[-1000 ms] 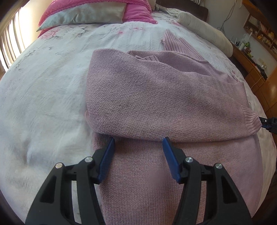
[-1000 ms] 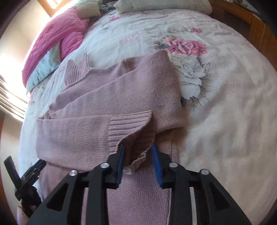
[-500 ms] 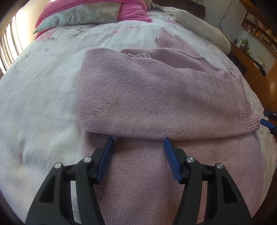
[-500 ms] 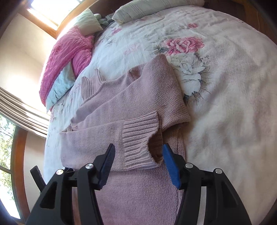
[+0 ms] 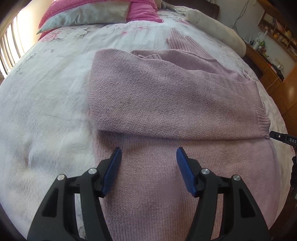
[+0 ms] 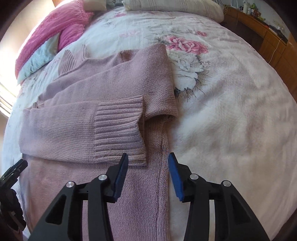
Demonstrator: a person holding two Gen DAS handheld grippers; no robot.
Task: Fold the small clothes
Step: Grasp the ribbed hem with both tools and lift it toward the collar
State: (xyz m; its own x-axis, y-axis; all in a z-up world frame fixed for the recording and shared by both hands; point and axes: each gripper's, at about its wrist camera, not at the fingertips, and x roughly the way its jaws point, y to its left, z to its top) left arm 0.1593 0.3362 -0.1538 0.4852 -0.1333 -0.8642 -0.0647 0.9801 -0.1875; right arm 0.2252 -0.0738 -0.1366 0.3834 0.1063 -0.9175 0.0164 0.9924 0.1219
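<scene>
A pink knit sweater [image 5: 167,96] [image 6: 104,103] lies flat on the bed, with both sleeves folded across its chest. The upper sleeve ends in a ribbed cuff [image 6: 118,128] near the sweater's right edge. My left gripper [image 5: 148,153] hovers open over the lower body of the sweater, just below the folded sleeve, holding nothing. My right gripper [image 6: 147,160] is open too, its fingers empty, just below the cuff and straddling the sweater's right side seam. A tip of the right gripper [image 5: 282,138] shows at the right edge of the left wrist view.
The bed has a white floral cover [image 6: 232,103] with a fuzzy surface. Pink and pale blue pillows [image 5: 89,13] lie at the head, and a long cream bolster [image 5: 217,27] on the far side. Wooden furniture [image 6: 263,39] stands beside the bed.
My right gripper opened and let go of the sleeve cuff, which now lies flat on the sweater; the gripper then drew back a little. The left gripper stayed open, shifting only slightly.
</scene>
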